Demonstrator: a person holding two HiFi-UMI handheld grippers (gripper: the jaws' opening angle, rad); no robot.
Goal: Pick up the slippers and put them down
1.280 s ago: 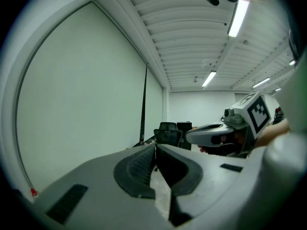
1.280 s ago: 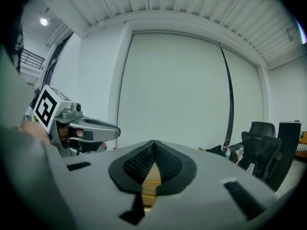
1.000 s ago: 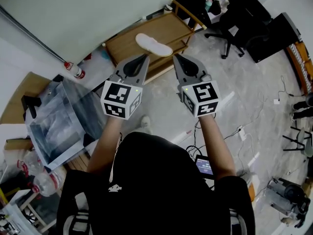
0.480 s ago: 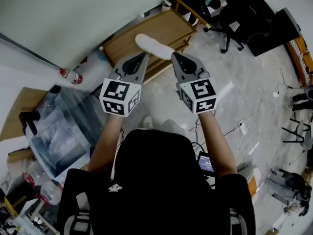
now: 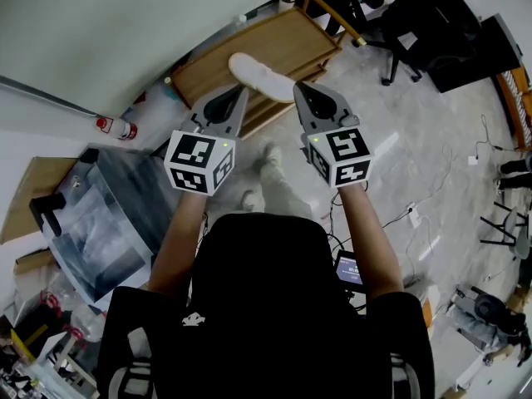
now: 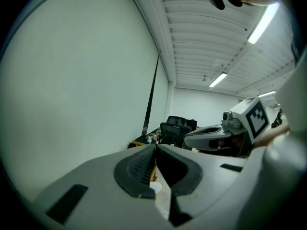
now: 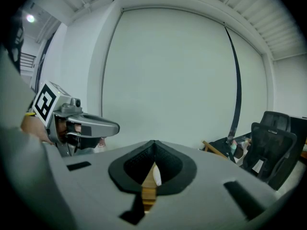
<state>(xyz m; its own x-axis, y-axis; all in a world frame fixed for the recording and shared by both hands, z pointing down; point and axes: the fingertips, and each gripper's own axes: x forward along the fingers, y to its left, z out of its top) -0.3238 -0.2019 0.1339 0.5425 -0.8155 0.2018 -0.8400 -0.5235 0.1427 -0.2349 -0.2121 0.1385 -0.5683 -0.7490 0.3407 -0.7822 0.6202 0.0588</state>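
Standing on the grey stone floor [image 5: 391, 140], a person in a black top holds a grey hand-held gripper in each hand, both levelled out in front with their marker cubes nearest the body. The left hand-held gripper [image 5: 244, 92] has its jaws pressed together with nothing between the ribbed pads, and the right hand-held gripper [image 5: 297, 86] is closed the same way, empty. They sit side by side, apart from each other. Dead ahead at twelve o'clock, just past both sets of tips and touched by neither, a long white slipper [image 5: 260, 75] lies flat on a low, light-brown wooden surface [image 5: 283, 44] set against the pale wall. From the right gripper view, a sliver of that slipper shows through the slot below the closed jaws. A black office chair [image 5: 407, 32] stands at about two o'clock, well apart from the slipper, and a white can with a red cap [image 5: 116, 126] lies at about ten o'clock, near a clear plastic box [image 5: 108, 214].
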